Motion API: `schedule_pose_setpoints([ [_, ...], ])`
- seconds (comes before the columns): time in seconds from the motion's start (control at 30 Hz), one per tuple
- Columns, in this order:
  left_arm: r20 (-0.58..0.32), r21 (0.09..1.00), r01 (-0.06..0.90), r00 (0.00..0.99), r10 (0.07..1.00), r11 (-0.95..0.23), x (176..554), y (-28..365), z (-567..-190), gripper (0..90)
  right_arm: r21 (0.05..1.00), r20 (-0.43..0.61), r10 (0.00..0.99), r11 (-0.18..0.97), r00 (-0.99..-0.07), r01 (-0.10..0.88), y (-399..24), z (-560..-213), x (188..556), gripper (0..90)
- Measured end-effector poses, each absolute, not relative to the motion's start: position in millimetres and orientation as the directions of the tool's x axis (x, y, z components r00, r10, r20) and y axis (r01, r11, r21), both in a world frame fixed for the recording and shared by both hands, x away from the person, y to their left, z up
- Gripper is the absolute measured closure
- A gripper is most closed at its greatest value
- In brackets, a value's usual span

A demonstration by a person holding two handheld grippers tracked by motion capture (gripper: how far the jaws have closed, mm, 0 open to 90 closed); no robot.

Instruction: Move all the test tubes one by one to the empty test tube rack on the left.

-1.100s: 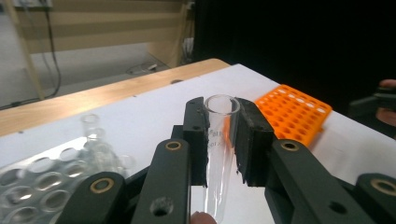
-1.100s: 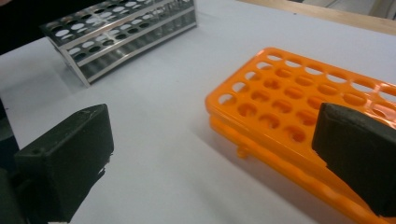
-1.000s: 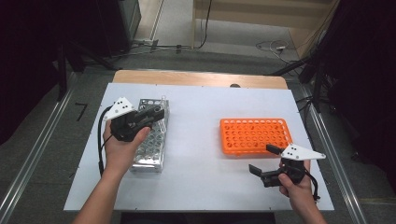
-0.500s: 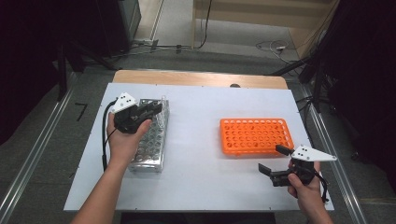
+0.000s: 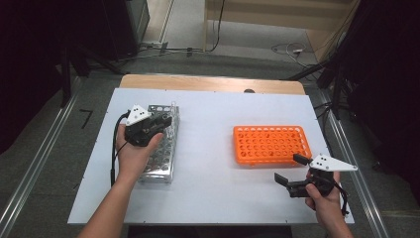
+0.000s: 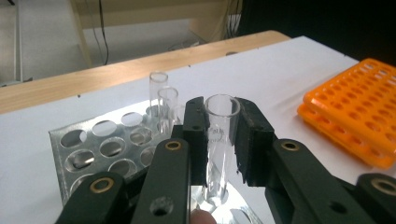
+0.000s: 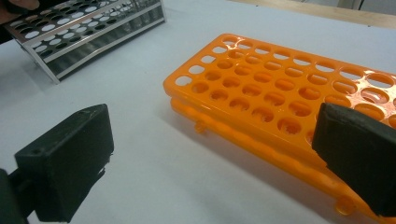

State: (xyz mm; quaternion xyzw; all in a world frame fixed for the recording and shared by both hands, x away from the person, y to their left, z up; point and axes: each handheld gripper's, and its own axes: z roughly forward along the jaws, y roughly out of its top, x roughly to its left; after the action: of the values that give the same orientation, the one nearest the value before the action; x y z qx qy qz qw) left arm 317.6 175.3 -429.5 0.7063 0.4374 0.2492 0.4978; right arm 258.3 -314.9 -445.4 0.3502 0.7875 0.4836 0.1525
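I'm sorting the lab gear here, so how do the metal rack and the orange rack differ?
The metal rack is shiny silver with open wire-frame sides; the orange rack is opaque plastic. The metal rack holds clear glass tubes, one clamped by the left gripper; the orange rack's holes look empty. The metal rack lies lengthwise away from the person, the orange one crosswise. Both have grids of round holes.

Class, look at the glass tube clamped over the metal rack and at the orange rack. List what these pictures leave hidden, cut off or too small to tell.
- Glass test tube: in the left gripper view the jaws cover its sides, and its lower end is lost behind them.
- Metal rack: in the high view the left hand hides its middle, and its other tubes are too small to count.
- Orange rack: in the right gripper view the frame's edge and a jaw cut it off.
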Motion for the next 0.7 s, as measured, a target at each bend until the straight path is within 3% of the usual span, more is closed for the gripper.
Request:
schedule_pose_setpoints([
  [0.33,-0.083,0.887,0.434,0.488,0.869,-0.159,319,172,-433,73.6,0.866,0.095,0.703,0.291,-0.704,0.407,-315,-447,259,0.0],
  [0.5,-0.099,0.888,0.436,0.495,0.863,-0.148,317,174,-431,64.0,0.866,0.094,0.703,0.292,-0.705,0.407,-316,-447,260,0.0],
  [0.7,-0.133,0.906,0.409,0.526,0.84,-0.113,308,177,-425,43.2,0.867,0.097,0.707,0.286,-0.701,0.408,-318,-447,260,0.0],
])
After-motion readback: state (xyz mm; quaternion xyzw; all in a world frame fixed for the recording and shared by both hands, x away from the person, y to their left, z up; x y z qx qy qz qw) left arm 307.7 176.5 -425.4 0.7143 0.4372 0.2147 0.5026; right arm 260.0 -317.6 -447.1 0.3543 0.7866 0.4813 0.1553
